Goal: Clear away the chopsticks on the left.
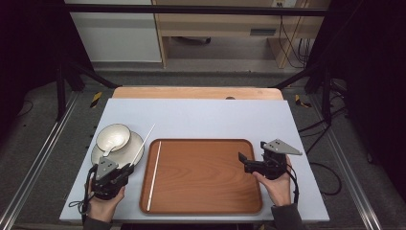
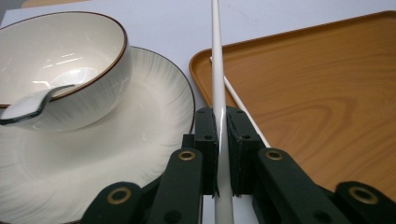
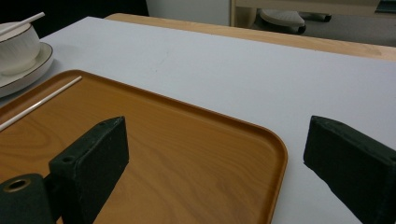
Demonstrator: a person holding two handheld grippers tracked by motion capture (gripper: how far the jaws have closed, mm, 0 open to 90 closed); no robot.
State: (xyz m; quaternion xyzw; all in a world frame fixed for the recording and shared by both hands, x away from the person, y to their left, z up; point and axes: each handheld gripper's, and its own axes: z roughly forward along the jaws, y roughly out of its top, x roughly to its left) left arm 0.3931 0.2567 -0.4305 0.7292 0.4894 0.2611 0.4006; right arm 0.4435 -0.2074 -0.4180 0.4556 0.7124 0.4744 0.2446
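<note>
Your left gripper [image 2: 219, 154] has its jaws clamped on a white chopstick [image 2: 217, 70] — the stick runs forward between the pads, raised over the near left corner of the wooden tray [image 1: 206, 191]. A second chopstick [image 1: 154, 175] lies flat inside the tray, along its left side. Left of the tray, a bowl [image 1: 113, 136] with a spoon [image 2: 32, 103] sits on a plate [image 1: 134, 148]. Your right gripper [image 1: 245, 160] sits over the tray's right edge — jaws wide apart, nothing between them.
</note>
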